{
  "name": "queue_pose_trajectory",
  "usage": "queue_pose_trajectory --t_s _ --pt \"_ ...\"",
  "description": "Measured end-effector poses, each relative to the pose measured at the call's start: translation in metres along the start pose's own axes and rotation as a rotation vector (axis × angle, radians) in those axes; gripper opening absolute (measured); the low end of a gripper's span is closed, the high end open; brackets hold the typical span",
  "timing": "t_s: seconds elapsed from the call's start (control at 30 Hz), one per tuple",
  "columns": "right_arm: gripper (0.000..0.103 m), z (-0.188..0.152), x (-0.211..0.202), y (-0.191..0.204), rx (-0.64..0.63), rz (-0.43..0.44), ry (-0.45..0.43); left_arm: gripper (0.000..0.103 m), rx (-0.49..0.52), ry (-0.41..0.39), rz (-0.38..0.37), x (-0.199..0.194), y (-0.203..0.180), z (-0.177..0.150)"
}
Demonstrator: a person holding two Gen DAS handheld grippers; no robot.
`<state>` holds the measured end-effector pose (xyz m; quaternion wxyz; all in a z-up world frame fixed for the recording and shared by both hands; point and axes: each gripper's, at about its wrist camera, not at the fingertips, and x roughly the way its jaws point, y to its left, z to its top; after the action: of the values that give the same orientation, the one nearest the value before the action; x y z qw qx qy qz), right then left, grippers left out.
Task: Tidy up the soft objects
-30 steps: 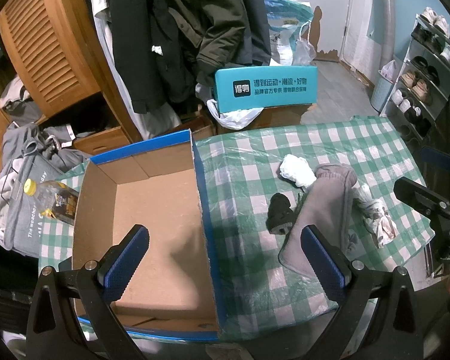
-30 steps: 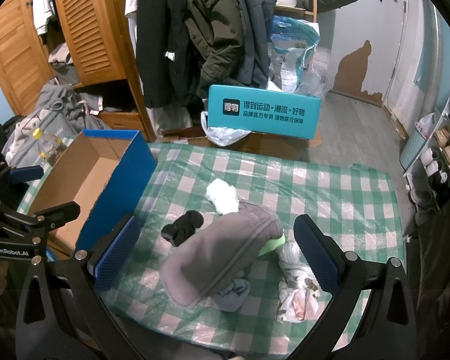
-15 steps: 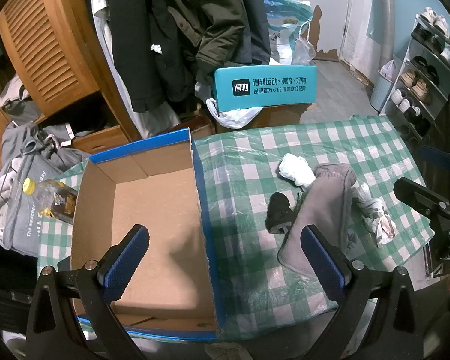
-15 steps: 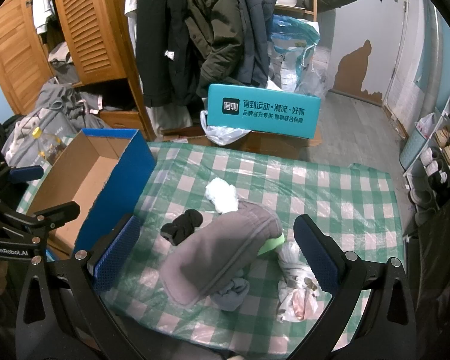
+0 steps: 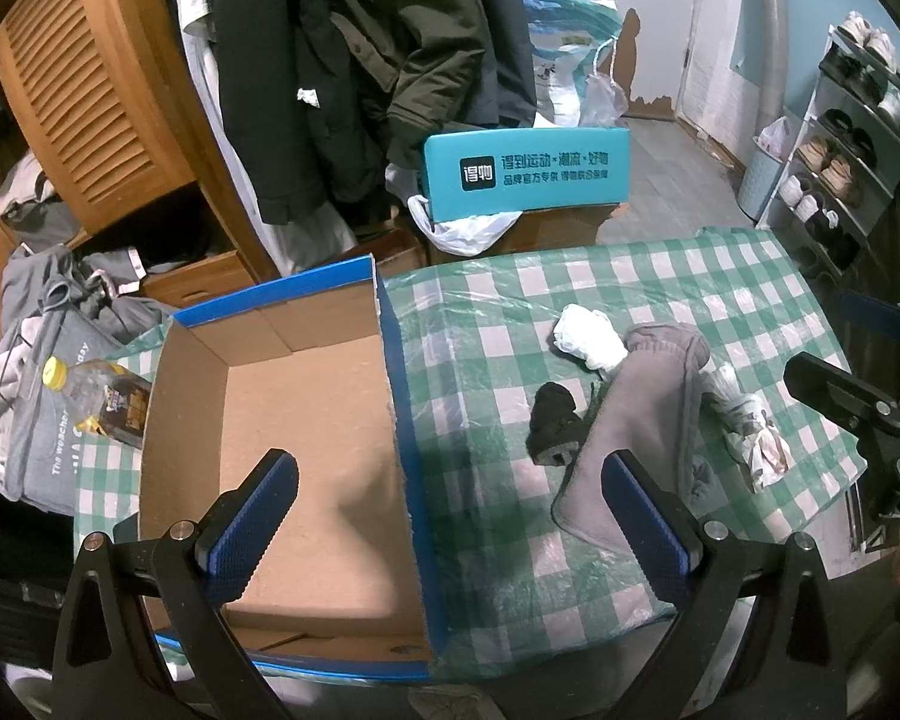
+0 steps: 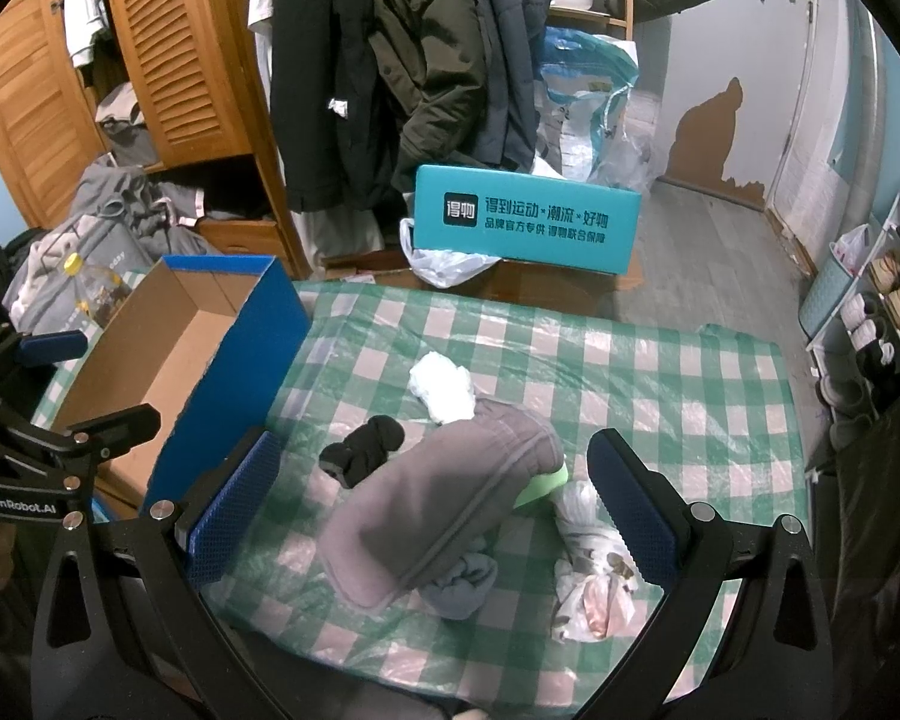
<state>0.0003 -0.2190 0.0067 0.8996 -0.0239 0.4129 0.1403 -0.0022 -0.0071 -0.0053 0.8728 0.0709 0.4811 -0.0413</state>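
Observation:
Soft things lie on the green checked tablecloth (image 6: pixel 660 360): a grey fleece piece (image 6: pixel 438 498) (image 5: pixel 642 420), a black sock bundle (image 6: pixel 363 450) (image 5: pixel 552 423), a white bundle (image 6: pixel 444 387) (image 5: pixel 588 339), a patterned white bundle (image 6: pixel 588 576) (image 5: pixel 750 438), a blue-grey bundle (image 6: pixel 459 585) and a green item (image 6: pixel 540 486) under the fleece. An empty blue cardboard box (image 5: pixel 282 420) (image 6: pixel 168 348) stands at the left. My left gripper (image 5: pixel 450 516) is open above the box's right wall. My right gripper (image 6: pixel 432 510) is open above the fleece, holding nothing.
A bottle with a yellow cap (image 5: pixel 96 396) lies left of the box beside grey clothes (image 5: pixel 36 360). A teal box (image 6: pixel 528 219) and hanging coats (image 6: pixel 390 60) stand behind the table. A shoe rack (image 5: pixel 858 138) is at the right.
Almost nothing has changed; the left view has shifted very slightly. Both grippers stay open and the soft things have not moved.

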Motion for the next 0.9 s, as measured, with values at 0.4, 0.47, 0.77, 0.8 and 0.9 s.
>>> queue_pose_trajectory --t_s 0.4,0.47,0.77,0.8,0.9 --pt "0.101 -0.005 0.001 -0.006 0.004 -0.005 0.003 0.102 0.009 0.006 -0.007 0.000 -0.010 -0.004" --pt "0.101 -0.010 -0.001 -0.009 0.006 -0.008 0.002 0.102 0.013 0.009 -0.009 0.000 -0.011 -0.001" --pt "0.101 -0.004 -0.002 -0.019 0.013 -0.032 0.016 0.102 0.023 0.038 -0.024 0.007 -0.020 0.004" --pt "0.101 -0.004 -0.003 -0.022 0.014 -0.038 0.016 0.102 0.026 0.042 -0.026 0.009 -0.021 0.005" --pt "0.101 -0.004 -0.005 -0.033 0.031 -0.053 0.021 0.102 0.039 0.056 -0.033 0.012 -0.028 0.006"
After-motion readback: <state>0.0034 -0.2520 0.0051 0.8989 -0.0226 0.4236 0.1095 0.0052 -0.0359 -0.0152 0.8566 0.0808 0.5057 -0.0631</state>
